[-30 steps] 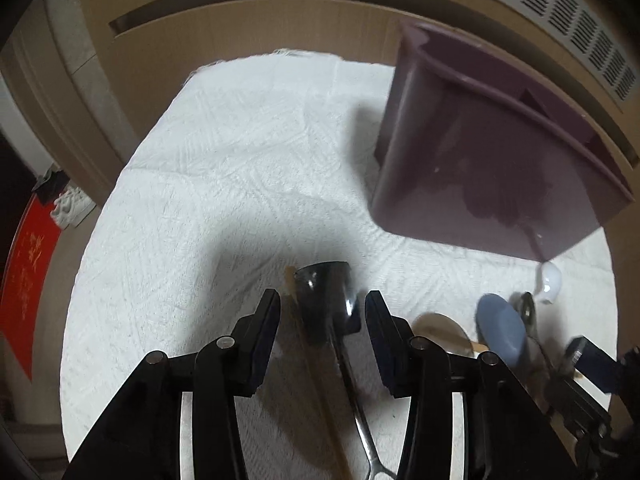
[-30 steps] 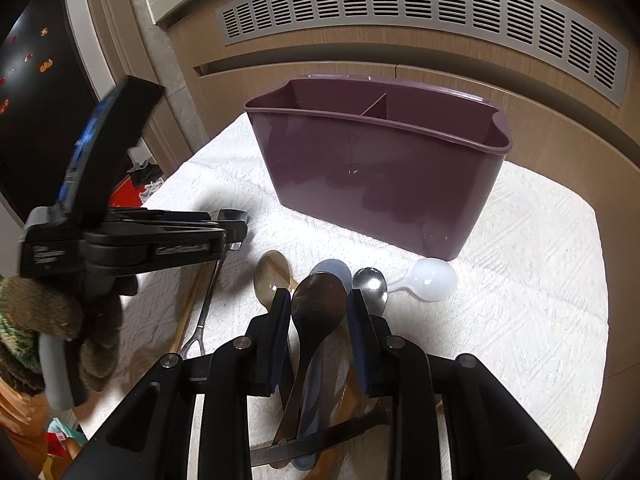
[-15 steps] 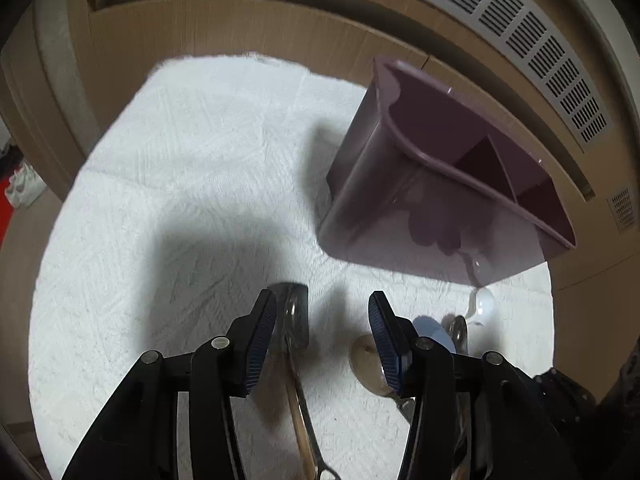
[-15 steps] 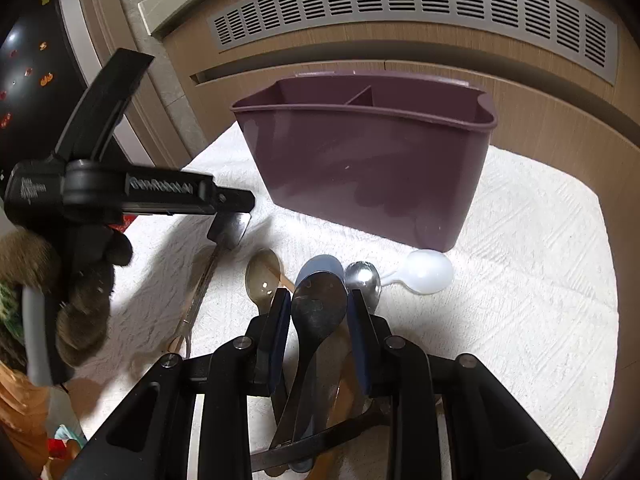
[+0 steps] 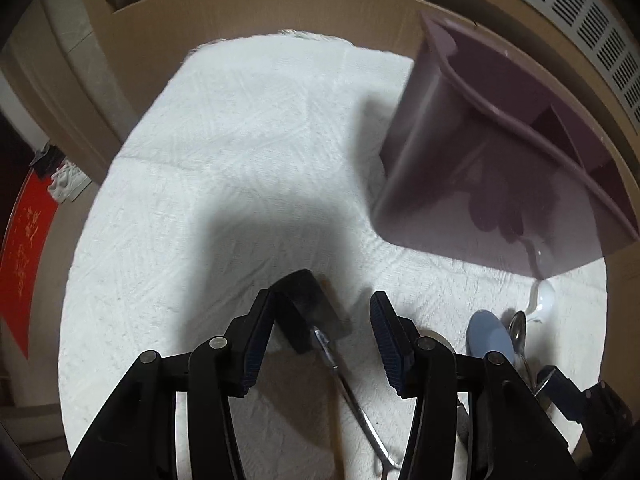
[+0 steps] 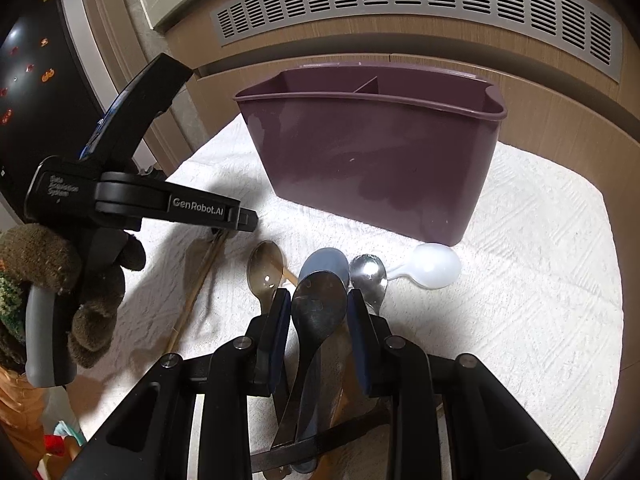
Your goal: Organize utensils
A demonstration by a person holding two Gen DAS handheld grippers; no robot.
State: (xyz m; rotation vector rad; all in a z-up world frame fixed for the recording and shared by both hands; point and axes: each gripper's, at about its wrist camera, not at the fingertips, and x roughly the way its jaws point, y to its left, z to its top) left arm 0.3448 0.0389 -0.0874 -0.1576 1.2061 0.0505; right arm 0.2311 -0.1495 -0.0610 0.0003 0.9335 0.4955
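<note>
Now the left gripper (image 5: 320,336), jaws just widening, straddles a black-headed utensil (image 5: 310,310) untouched; the right gripper (image 6: 318,316) clamps a dark spoon (image 6: 318,308), lower centre.

One purple caddy (image 6: 372,164) with a divider, on one white towel (image 6: 540,264). Five spoons by the caddy: one clear brown (image 6: 265,270), one blue-grey (image 6: 325,262), one dark (image 6: 318,312), one shiny metal (image 6: 368,274), one white (image 6: 434,266). One black-headed, metal-handled utensil (image 5: 310,310). One pair of wooden chopsticks (image 6: 200,276). Two hand-held grippers: left hand-held gripper (image 5: 320,332), right hand-held gripper (image 6: 318,320).
</note>
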